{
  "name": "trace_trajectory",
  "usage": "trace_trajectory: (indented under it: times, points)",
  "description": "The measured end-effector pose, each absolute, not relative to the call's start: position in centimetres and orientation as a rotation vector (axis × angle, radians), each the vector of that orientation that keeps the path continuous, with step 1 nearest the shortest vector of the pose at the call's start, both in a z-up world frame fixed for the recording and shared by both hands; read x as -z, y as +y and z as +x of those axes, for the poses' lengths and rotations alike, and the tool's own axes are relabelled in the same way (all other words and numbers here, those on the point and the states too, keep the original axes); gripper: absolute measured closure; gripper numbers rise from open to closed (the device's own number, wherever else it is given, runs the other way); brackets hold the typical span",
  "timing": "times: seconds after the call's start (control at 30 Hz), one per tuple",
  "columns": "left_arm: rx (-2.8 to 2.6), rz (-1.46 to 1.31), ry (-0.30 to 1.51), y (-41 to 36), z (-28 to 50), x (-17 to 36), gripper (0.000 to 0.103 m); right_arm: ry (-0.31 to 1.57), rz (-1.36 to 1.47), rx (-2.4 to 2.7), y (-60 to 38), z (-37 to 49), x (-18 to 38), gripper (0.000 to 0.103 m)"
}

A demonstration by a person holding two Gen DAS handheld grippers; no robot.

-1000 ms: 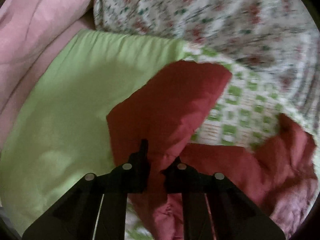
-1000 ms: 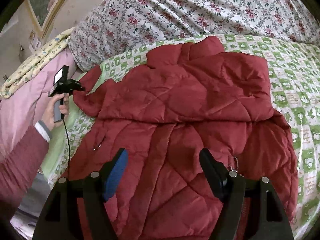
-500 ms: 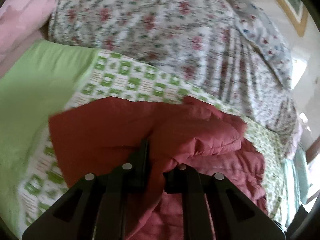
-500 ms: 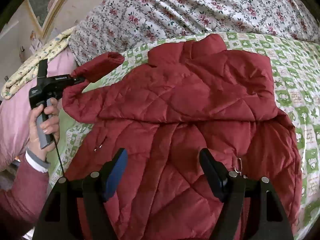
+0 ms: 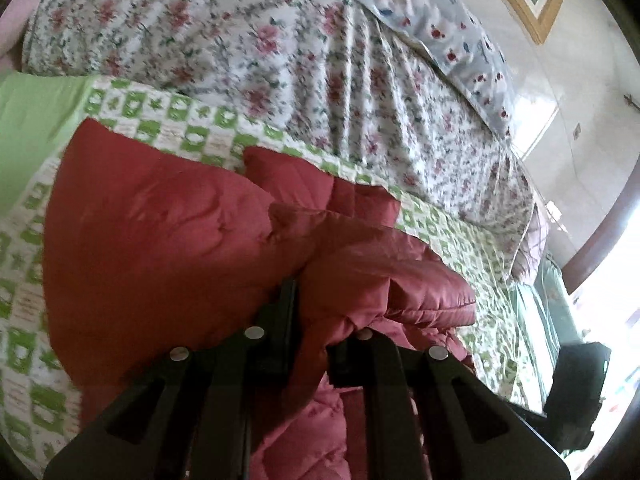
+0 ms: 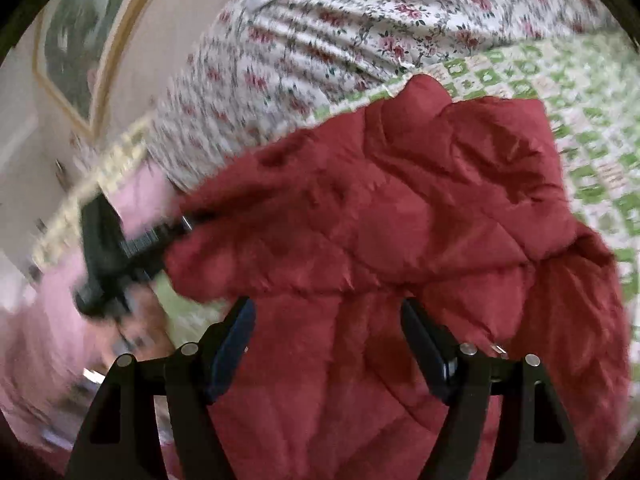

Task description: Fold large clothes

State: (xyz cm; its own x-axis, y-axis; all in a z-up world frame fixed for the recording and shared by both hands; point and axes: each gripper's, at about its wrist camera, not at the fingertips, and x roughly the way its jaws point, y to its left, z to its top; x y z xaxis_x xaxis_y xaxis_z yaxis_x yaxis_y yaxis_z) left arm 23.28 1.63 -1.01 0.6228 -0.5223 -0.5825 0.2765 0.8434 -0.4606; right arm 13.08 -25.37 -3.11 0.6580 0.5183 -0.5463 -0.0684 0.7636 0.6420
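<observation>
Two hand-held grippers | left hand-held gripper (image 5: 310, 312) clamped on red jacket (image 6: 400, 220) sleeve, lifted over jacket on bed (image 6: 592, 92) | right hand-held gripper (image 6: 328, 344) fingers apart above jacket | puffy, soft, slippery; pinch seams or cuffs.

The red quilted jacket (image 6: 400, 240) lies spread under and ahead of the right gripper (image 6: 326, 344), whose fingers stand wide apart above its puffy, diamond-stitched front. Its upper part is bunched and doubled over toward the far side. One sleeve (image 5: 160, 232) is pinched between the closed fingers of the left gripper (image 5: 312, 320) and lifted, draping forward and to the left of those fingers. A small metal fastener (image 6: 498, 347) shows just beside the right gripper's right finger.
</observation>
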Motion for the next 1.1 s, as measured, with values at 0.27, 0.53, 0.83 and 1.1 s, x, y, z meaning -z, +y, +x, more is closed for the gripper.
trace_trajectory:
  times: [0.27, 0.53, 0.83, 1.1]
  points:
    - [0.472, -0.265, 0.799, -1.5, 22.7, 3.1, 0.094, 0.791, 1.046, -0.521, -27.1, 19.9, 6.9, 0.018]
    - [0.519, -0.195, 0.892, -2.9, 22.8, 5.2, 0.090, 0.840, 1.010, -0.418, -27.5, 23.0, 8.6, 0.082]
    - [0.623, -0.068, 0.951, -3.7, 20.7, 5.2, 0.060, 0.778, 0.751, -0.311, -27.1, 22.6, 5.0, 0.088]
    - [0.580, -0.124, 0.897, 0.2, 19.9, 3.7, 0.043, 0.696, 0.730, -0.195, -30.7, 20.5, 4.0, 0.089]
